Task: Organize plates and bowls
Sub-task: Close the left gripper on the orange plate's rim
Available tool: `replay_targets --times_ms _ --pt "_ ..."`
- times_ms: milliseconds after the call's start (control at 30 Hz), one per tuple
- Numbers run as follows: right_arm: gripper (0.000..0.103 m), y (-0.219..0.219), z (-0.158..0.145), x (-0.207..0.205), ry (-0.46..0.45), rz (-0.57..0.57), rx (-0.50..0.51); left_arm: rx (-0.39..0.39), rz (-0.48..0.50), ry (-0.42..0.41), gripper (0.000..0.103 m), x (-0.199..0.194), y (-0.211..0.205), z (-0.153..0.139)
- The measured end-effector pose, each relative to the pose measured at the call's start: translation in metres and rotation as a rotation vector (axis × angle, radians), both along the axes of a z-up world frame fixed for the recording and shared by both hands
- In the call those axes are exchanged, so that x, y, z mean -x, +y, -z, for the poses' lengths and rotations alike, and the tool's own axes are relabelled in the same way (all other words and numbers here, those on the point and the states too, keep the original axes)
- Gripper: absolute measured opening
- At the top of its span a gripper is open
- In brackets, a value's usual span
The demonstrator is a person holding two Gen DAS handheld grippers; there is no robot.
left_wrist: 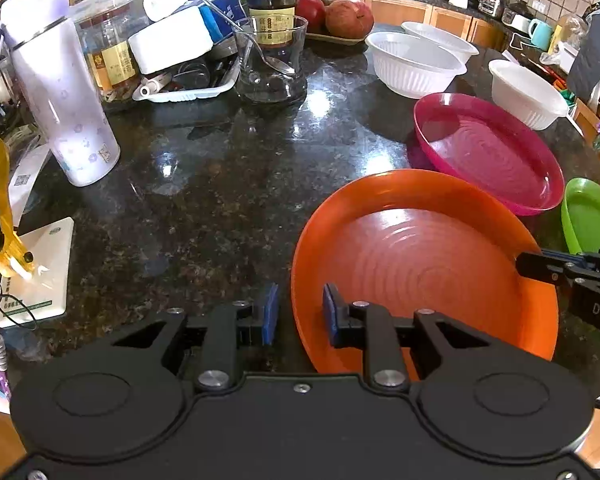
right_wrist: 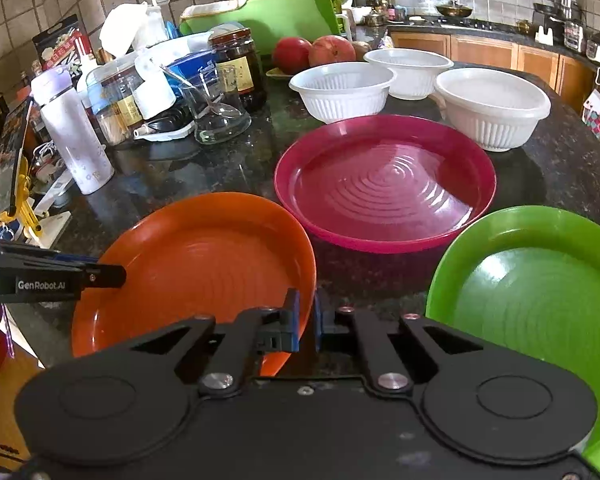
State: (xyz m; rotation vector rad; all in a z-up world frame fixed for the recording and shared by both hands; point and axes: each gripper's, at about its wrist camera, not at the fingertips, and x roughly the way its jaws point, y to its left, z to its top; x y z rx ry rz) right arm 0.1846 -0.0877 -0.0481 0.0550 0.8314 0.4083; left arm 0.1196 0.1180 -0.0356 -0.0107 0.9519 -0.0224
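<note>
An orange plate lies on the dark granite counter. My left gripper straddles its left rim, jaws apart with a gap on each side. My right gripper is shut on the plate's right rim. A magenta plate lies behind it, and a green plate to the right. Three white ribbed bowls stand at the back; they also show in the left wrist view.
A lilac bottle, jars, a glass jug with a spoon and a cluttered white tray crowd the counter's back left. Fruit on a dish stands behind the bowls. A phone stand is at the left edge.
</note>
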Motion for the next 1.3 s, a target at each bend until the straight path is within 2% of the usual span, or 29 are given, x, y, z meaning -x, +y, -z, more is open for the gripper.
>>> replay_targets --times_ms 33,133,367,567,867,1067,1300 --pt "0.008 0.0 0.0 0.0 0.001 0.007 0.0 0.007 0.011 0.0 0.018 0.0 0.0 0.0" --pt "0.008 0.003 -0.001 0.001 -0.005 0.022 0.012 -0.006 0.018 -0.011 0.014 0.001 -0.001 0.0" --pt "0.008 0.023 -0.01 0.001 -0.037 -0.004 0.004 0.006 -0.003 -0.029 0.013 0.002 0.017 -0.005" --pt "0.007 0.055 -0.016 -0.013 -0.062 -0.046 -0.001 -0.02 -0.047 -0.055 0.013 0.001 0.04 -0.011" --pt "0.007 0.103 -0.015 -0.036 -0.068 -0.106 0.031 -0.04 -0.097 -0.029 0.015 0.005 0.072 -0.002" --pt "0.008 0.117 -0.011 -0.033 -0.044 -0.134 0.079 -0.048 -0.057 -0.026 0.016 0.017 0.084 0.0" --pt "0.008 0.115 -0.01 -0.023 -0.01 -0.132 0.104 -0.043 0.048 -0.016 0.017 0.03 0.088 -0.002"
